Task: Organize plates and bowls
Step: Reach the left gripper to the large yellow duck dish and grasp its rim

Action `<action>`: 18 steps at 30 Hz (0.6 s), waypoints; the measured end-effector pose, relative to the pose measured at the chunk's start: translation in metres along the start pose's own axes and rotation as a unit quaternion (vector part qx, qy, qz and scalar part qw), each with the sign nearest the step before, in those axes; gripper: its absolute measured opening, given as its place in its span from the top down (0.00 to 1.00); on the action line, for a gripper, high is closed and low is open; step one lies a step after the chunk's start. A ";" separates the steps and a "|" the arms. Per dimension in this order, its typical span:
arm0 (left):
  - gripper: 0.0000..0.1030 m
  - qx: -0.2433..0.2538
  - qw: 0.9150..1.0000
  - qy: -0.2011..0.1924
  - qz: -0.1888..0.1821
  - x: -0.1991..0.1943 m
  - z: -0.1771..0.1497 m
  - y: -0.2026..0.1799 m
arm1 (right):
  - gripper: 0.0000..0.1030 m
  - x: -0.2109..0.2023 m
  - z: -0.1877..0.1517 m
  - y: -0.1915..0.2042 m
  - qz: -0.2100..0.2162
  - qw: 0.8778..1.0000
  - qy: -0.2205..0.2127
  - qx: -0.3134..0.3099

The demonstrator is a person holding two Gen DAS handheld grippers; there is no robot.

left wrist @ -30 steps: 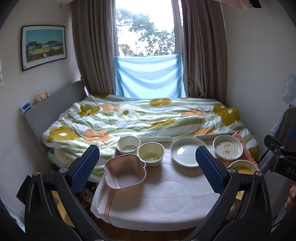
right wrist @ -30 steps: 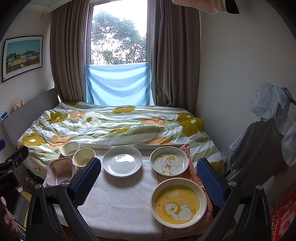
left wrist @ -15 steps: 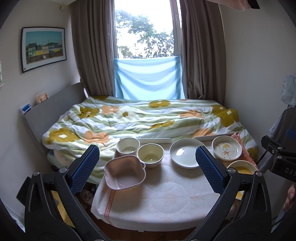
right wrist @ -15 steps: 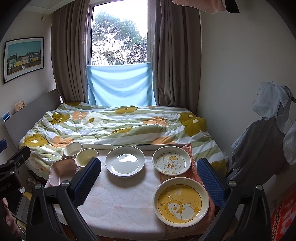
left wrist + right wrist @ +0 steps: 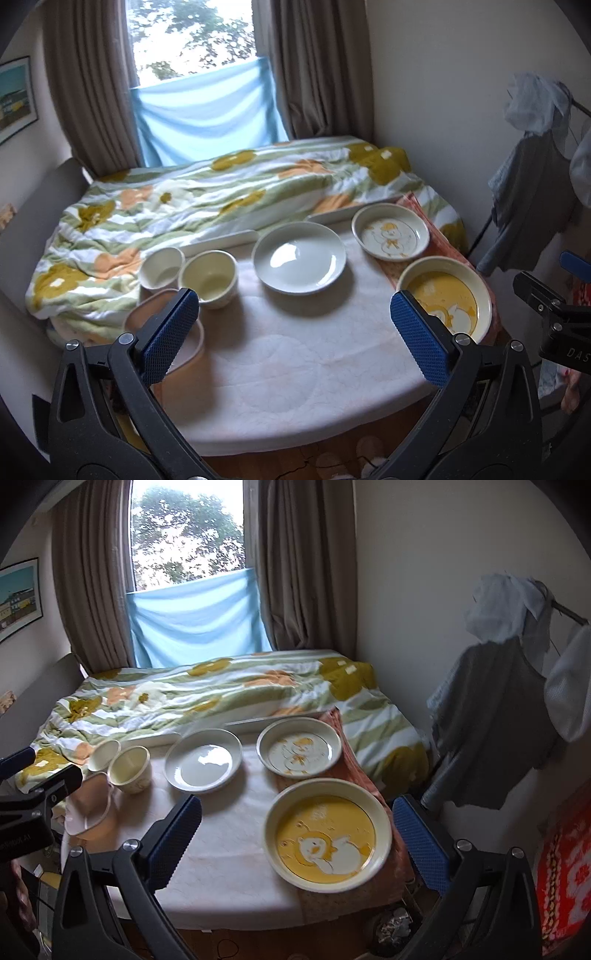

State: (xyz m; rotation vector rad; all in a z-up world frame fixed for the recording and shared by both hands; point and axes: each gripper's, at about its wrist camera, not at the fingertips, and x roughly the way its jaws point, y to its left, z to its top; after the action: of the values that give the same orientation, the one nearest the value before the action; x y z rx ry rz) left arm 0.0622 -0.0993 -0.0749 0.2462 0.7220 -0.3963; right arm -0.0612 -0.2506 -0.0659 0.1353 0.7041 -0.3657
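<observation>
On the cloth-covered table (image 5: 280, 354) stand a plain white plate (image 5: 300, 257), a small duck plate (image 5: 390, 232), a large yellow bear plate (image 5: 445, 296), two cream bowls (image 5: 208, 273) (image 5: 161, 266) and a pink square bowl (image 5: 164, 325). My left gripper (image 5: 295, 332) is open and empty above the table's front. My right gripper (image 5: 299, 845) is open and empty, with the yellow bear plate (image 5: 327, 834) between its fingers in view. The white plate (image 5: 203, 760), duck plate (image 5: 299, 752), cream bowl (image 5: 130, 764) and pink bowl (image 5: 88, 812) lie further off.
A bed with a flowered quilt (image 5: 207, 199) adjoins the table's far edge. An orange mat (image 5: 354, 768) lies under the two right plates. Clothes hang on a rack (image 5: 509, 686) at the right. Curtains and a window (image 5: 199, 55) are behind.
Both grippers have moved forward and tilted down toward the table, and turned right. The dishes look bigger and have not moved.
</observation>
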 end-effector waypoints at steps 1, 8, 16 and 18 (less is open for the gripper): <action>0.00 0.007 1.000 0.014 -0.011 0.013 -0.001 -0.010 | 0.00 0.006 -0.007 -0.012 -0.003 1.000 0.009 0.007; 0.00 0.039 0.990 0.102 -0.095 0.108 -0.023 -0.079 | 0.00 0.060 -0.049 -0.091 0.015 0.995 0.072 0.068; 0.06 0.039 0.968 0.198 -0.146 0.209 -0.055 -0.131 | 0.24 0.140 -0.084 -0.150 0.097 0.978 0.141 0.118; 0.12 0.041 0.965 0.213 -0.144 0.224 -0.059 -0.138 | 0.35 0.159 -0.088 -0.156 0.118 0.973 0.153 0.128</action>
State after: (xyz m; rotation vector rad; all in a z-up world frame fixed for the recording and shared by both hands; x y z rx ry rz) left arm 0.1202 -0.2617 -0.2820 0.3102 1.1734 -0.6626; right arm -0.0614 -0.4187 -0.2361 0.5245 0.9326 -0.2070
